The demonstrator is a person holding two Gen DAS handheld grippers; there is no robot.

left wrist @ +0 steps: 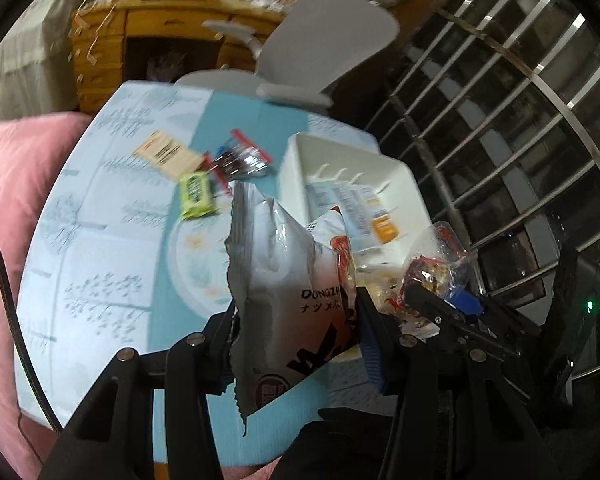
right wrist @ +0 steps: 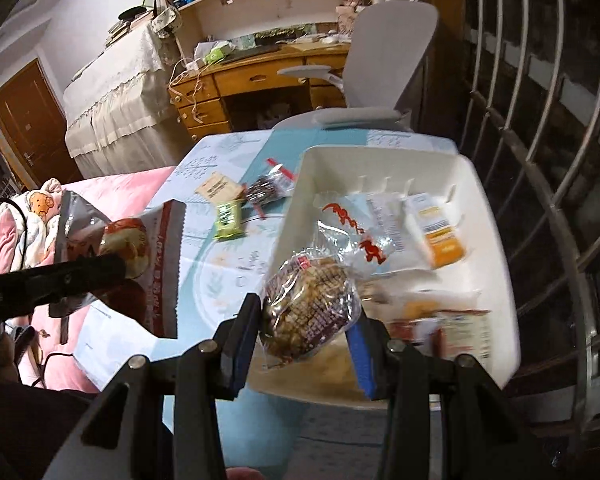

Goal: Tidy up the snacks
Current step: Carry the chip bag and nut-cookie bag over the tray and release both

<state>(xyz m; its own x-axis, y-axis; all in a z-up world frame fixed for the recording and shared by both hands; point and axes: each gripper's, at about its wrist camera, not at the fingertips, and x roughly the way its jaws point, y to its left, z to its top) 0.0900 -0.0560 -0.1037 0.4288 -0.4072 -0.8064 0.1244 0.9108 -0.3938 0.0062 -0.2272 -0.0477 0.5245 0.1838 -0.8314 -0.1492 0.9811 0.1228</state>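
Note:
My left gripper (left wrist: 296,320) is shut on a silver and white snack bag (left wrist: 284,272) with black lettering, held above the table left of the white bin (left wrist: 300,152). The same bag (right wrist: 140,256) and the left gripper's arm show at the left of the right wrist view. My right gripper (right wrist: 306,320) is shut on a clear packet of brown nut brittle (right wrist: 312,312), held over the near end of the white bin (right wrist: 496,240). The bin holds several packets, among them an orange and white box (right wrist: 436,224).
On the light blue tablecloth (right wrist: 204,264) lie a green packet (right wrist: 229,220), a dark packet with red ends (right wrist: 266,190) and a beige card (right wrist: 216,188). A grey chair (right wrist: 384,64) stands beyond the table. Metal railing (right wrist: 560,160) is to the right, pink bedding (right wrist: 112,184) to the left.

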